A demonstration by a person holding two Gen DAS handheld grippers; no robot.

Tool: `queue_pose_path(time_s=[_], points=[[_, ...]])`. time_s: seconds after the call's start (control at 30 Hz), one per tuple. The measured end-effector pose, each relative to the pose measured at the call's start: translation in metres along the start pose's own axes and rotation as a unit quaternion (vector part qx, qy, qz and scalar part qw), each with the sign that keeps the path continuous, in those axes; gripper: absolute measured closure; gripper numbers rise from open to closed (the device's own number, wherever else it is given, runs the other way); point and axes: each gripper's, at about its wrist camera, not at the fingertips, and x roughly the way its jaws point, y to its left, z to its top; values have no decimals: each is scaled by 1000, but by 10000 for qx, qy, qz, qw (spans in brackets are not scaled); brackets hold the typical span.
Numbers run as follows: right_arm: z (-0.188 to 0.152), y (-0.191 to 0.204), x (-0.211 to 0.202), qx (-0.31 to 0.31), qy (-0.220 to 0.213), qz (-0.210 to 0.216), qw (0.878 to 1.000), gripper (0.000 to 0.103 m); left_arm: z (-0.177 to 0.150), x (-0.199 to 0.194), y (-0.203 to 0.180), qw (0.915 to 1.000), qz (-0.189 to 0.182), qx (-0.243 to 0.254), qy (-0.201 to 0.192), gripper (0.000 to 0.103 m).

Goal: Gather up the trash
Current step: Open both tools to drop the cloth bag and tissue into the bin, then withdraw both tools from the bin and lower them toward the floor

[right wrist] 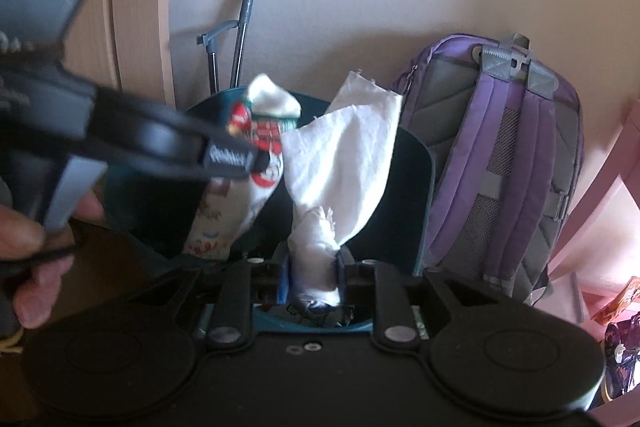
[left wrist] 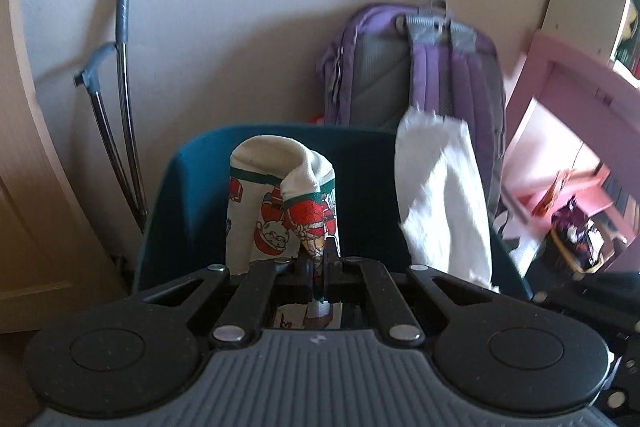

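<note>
So the left gripper [left wrist: 316,259] is clamping right down on a printed paper wrapper [left wrist: 280,211], the one with red cartoon figures and a green band, pinching it near its bottom edge so the rest is standing up floppy above the jaws. Over on the other side, the right gripper [right wrist: 316,267] is holding a white paper towel [right wrist: 344,151] by its scrunched-up end, with the jaws only partly closed around the wad and the loose sheet fanning out above.

Both pieces are hanging over the open mouth of the dark teal bin [left wrist: 192,187], the wrapper toward its left wall and the towel toward the right rim. A purple backpack [right wrist: 500,155] is leaning on the wall just behind the bin.

Handling-wise, I'm guessing both are super light, soft and crumply, not fragile at all. The wadded part is the best place to hold, since a single thin layer might tear or slip. They may also cling to the pads on release, so a little shake could help.
</note>
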Motion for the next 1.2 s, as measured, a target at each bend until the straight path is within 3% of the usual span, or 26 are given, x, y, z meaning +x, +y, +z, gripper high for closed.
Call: queue_pose_path(time_s=[0.13, 0.27, 0.47, 0.57, 0.63, 0.7, 1.2], points=[[3, 3, 6, -111, 83, 8, 9999, 79, -3, 14, 3, 9995, 21, -97, 309, 99], [2, 1, 5, 6, 103, -10, 9999, 67, -7, 23, 5, 9986, 48, -80, 524, 98], [1, -4, 3, 141, 75, -67, 9998, 59, -8, 24, 9, 9972, 36, -219, 720, 88], [-1, -5, -7, 222, 14, -62, 9997, 54, -8, 15, 8, 9978, 50, -209, 624, 72], [-2, -6, -15, 283, -27, -47, 9996, 51, -10, 5, 6, 9986, 74, -168, 489, 41], [-2, -8, -24, 325, -81, -41, 9994, 48, -11, -9, 4, 9995, 83, -104, 273, 32], [-15, -15, -105, 471, -470, 28, 9978, 43, -27, -103, -23, 9998, -1, 199, -82, 24]])
